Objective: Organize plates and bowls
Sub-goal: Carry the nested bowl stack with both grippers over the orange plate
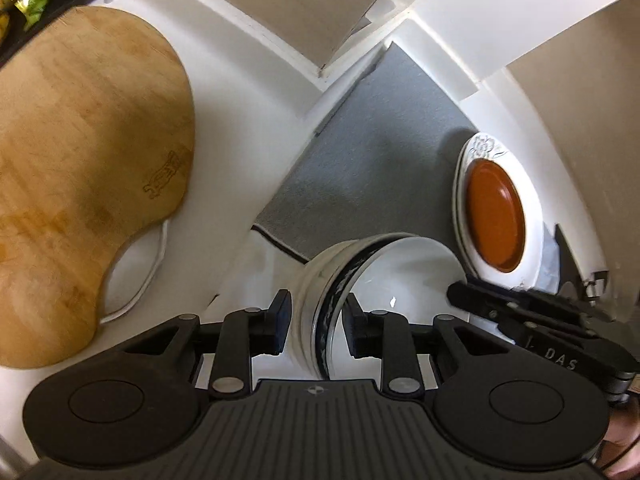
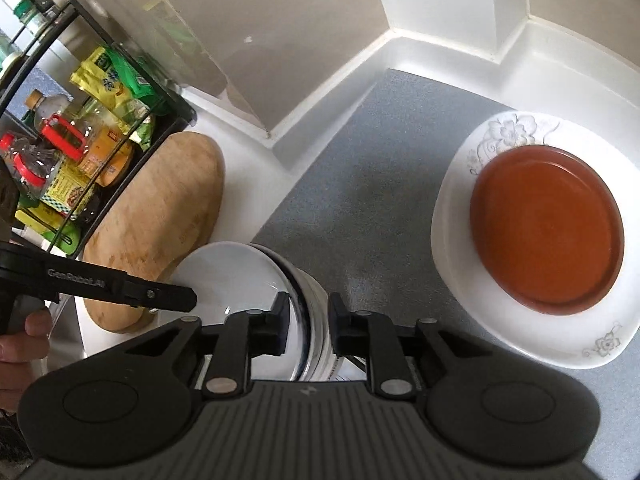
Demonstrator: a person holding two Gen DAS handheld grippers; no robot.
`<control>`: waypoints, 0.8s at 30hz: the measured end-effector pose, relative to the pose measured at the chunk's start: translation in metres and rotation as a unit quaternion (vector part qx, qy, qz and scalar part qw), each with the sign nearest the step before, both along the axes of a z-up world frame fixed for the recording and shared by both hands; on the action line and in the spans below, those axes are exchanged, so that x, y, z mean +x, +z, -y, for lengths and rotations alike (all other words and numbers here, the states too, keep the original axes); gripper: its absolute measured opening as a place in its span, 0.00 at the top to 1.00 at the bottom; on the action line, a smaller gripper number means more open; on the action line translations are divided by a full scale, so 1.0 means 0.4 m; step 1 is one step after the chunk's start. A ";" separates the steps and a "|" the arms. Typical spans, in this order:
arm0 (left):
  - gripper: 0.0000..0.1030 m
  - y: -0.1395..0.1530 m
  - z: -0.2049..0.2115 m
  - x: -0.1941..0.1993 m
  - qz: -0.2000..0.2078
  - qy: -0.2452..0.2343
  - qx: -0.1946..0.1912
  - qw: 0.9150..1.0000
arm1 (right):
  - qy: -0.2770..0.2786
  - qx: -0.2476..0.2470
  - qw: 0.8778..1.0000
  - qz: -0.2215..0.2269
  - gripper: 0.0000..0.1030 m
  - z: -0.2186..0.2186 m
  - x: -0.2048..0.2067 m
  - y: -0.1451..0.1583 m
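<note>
A stack of white bowls with a dark band (image 1: 384, 276) (image 2: 240, 276) is held over the edge of the grey mat (image 1: 360, 168) (image 2: 360, 184). My left gripper (image 1: 316, 320) is shut on the near wall of the stack. My right gripper (image 2: 308, 320) is shut on the opposite wall; it also shows in the left wrist view (image 1: 520, 312). The left gripper shows in the right wrist view (image 2: 120, 284). A brown plate (image 1: 496, 216) (image 2: 548, 228) lies on a white floral plate (image 1: 528, 184) (image 2: 480, 288) on the mat.
A wooden cutting board (image 1: 80, 176) (image 2: 160, 224) lies on the white counter (image 1: 248, 112) to the left. A black wire rack of packets and bottles (image 2: 80, 148) stands beyond it. Beige walls (image 2: 280, 20) enclose the corner.
</note>
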State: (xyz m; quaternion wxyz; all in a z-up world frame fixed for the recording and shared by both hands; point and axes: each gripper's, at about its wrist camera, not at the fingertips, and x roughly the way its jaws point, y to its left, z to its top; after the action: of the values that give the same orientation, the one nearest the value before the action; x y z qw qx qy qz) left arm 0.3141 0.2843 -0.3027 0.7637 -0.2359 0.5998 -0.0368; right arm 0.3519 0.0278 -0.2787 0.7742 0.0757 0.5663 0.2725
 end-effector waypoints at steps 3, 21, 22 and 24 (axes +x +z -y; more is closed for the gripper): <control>0.71 -0.024 -0.016 0.010 -0.008 0.010 -0.030 0.999 | -0.002 0.002 1.000 -0.011 0.78 -0.001 -0.001 -0.013; 0.79 0.079 0.013 0.025 0.067 -0.018 0.011 0.998 | 0.075 -0.009 0.996 0.046 0.96 -0.031 0.003 0.035; 0.81 0.074 0.006 0.031 0.064 -0.017 -0.002 0.998 | 0.073 -0.006 0.996 0.045 0.96 -0.028 0.007 0.033; 0.81 0.058 -0.007 0.044 0.053 -0.010 -0.026 0.998 | 0.068 -0.004 0.997 0.040 0.96 -0.026 0.014 0.028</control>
State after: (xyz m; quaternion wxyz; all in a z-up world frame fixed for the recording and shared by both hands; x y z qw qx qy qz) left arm 0.3317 0.2872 -0.2793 0.7877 -0.2474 0.5596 -0.0725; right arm 0.3574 0.0383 -0.2676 0.7759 0.0226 0.5401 0.3252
